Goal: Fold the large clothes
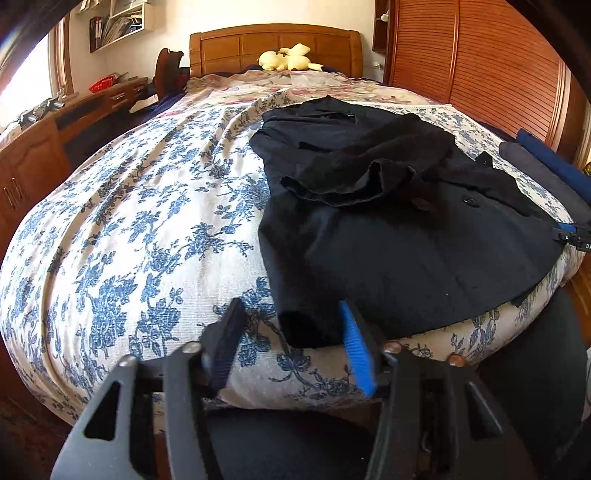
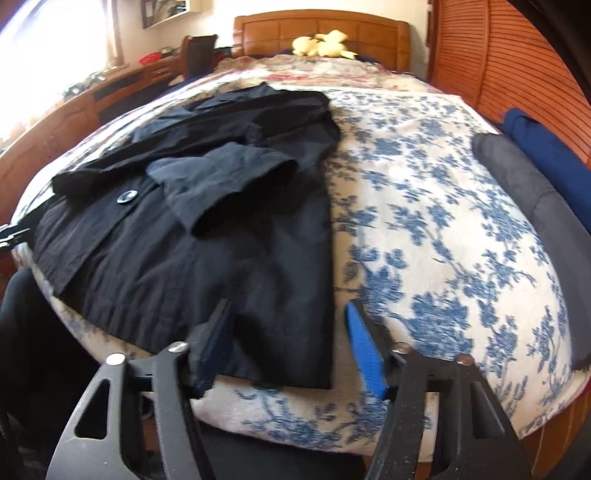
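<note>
Open left claw (image 1: 291, 325) frames black coat's (image 1: 388, 240) hem corner on floral bedspread (image 1: 129, 221).

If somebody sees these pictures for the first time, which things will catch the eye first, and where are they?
First comes the black coat, spread on the blue-flowered bedspread with both sleeves folded across its front. Next, the open left gripper and right gripper, one at each near corner of its hem. Far behind, a yellow plush toy lies against the wooden headboard.

Daylight poured in from a window (image 1: 22, 85) at the upper left, blown out to white glare. The bedspread (image 1: 147, 221) was brightly lit, while the black coat (image 1: 388, 221) lost detail in shadow. Fisheye distortion bent the edges, corners went dark, and the right wrist view was slightly blurred.
</note>
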Demonstrator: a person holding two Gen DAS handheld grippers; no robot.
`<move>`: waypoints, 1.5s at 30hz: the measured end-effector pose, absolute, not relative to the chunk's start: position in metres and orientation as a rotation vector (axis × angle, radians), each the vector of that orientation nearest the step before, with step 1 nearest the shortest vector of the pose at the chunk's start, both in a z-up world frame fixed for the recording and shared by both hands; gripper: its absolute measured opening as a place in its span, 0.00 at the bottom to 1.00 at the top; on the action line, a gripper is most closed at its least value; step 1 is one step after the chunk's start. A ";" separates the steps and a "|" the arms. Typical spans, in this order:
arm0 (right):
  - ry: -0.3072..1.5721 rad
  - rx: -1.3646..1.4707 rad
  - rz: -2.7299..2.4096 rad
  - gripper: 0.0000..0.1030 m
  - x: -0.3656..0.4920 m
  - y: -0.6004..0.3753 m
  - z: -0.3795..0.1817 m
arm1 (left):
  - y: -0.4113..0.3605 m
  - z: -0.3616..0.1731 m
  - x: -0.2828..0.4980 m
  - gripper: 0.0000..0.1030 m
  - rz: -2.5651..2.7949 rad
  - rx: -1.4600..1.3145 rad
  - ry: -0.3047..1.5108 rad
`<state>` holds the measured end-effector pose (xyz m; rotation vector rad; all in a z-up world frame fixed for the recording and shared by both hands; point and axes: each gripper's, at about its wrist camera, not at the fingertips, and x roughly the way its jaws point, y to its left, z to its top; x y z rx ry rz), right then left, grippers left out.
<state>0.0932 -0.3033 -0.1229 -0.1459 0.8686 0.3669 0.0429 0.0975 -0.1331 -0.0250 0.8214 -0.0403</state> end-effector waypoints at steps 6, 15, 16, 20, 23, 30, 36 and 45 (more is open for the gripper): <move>0.826 -0.123 0.441 0.29 0.091 -0.290 -0.110 | 0.096 -0.135 0.044 0.41 -0.043 -0.039 0.811; 0.862 -0.147 0.387 0.29 0.099 -0.282 -0.118 | 0.097 -0.137 0.045 0.41 -0.053 -0.034 0.798; 0.866 -0.143 0.382 0.29 0.100 -0.282 -0.119 | 0.097 -0.137 0.046 0.41 -0.056 -0.035 0.797; 0.876 -0.131 0.369 0.29 0.102 -0.281 -0.122 | 0.098 -0.137 0.046 0.41 -0.064 -0.033 0.795; 0.886 -0.129 0.365 0.29 0.103 -0.281 -0.122 | 0.099 -0.134 0.045 0.26 -0.084 -0.046 0.795; 0.895 -0.133 0.389 0.10 0.096 -0.280 -0.111 | 0.108 -0.125 0.043 0.07 -0.106 -0.101 0.791; 0.870 -0.096 0.408 0.10 0.092 -0.282 -0.097 | 0.114 -0.109 0.042 0.06 -0.108 -0.137 0.794; 0.824 -0.045 0.436 0.09 0.082 -0.277 -0.078 | 0.106 -0.076 0.032 0.03 -0.093 -0.079 0.783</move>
